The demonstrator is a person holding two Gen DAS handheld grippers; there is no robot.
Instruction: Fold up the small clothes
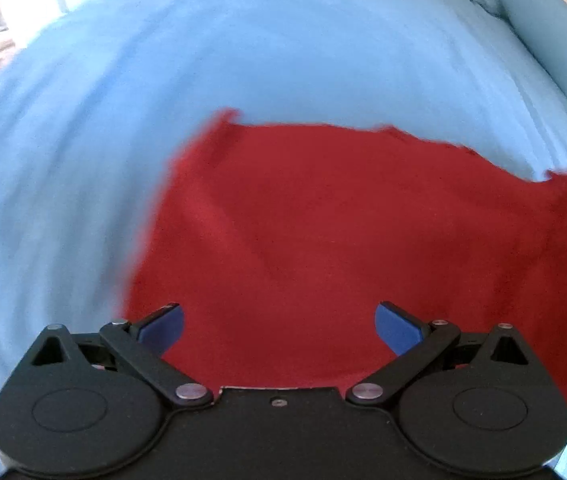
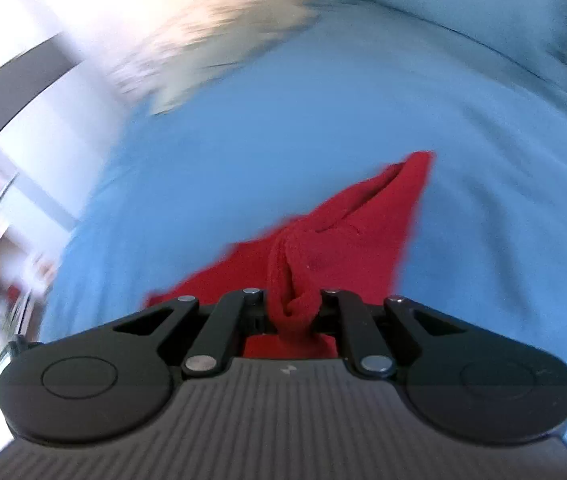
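Right tongs (image 2: 292,304) clamp a bunched corner of the red garment (image 1: 323,220); left tongs (image 1: 279,326) gape empty just above it, on what looks, through blur, like a blue bed (image 1: 243,40).

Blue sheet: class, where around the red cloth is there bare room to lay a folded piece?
The blue sheet lies bare beyond the red cloth's far edge and to its left. The near right is crowded: cloth spreads there, the open left gripper above it. The right gripper pinches bunched cloth.
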